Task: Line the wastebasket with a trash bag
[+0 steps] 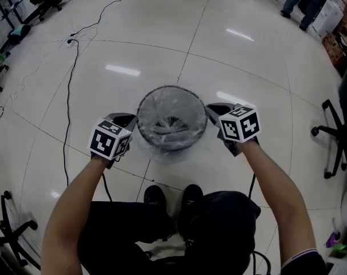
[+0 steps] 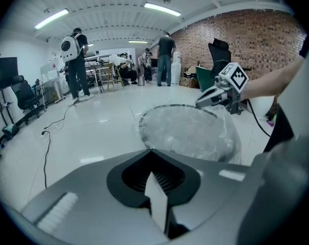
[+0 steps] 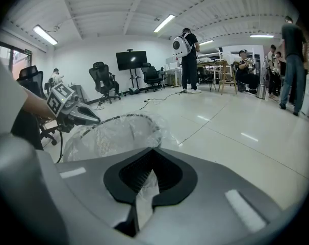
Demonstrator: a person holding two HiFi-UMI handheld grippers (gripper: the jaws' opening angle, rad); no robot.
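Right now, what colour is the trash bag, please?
The trash bag is clear; the left gripper view shows it best.

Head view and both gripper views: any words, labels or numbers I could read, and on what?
None legible.
The left hand-held gripper and right hand-held gripper carry only black-and-white square patterns.
The small green wall sign is too small to read.

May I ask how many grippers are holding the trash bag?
2: left gripper left of the wastebasket, right gripper right of it, both pinching the trash bag at the rim.
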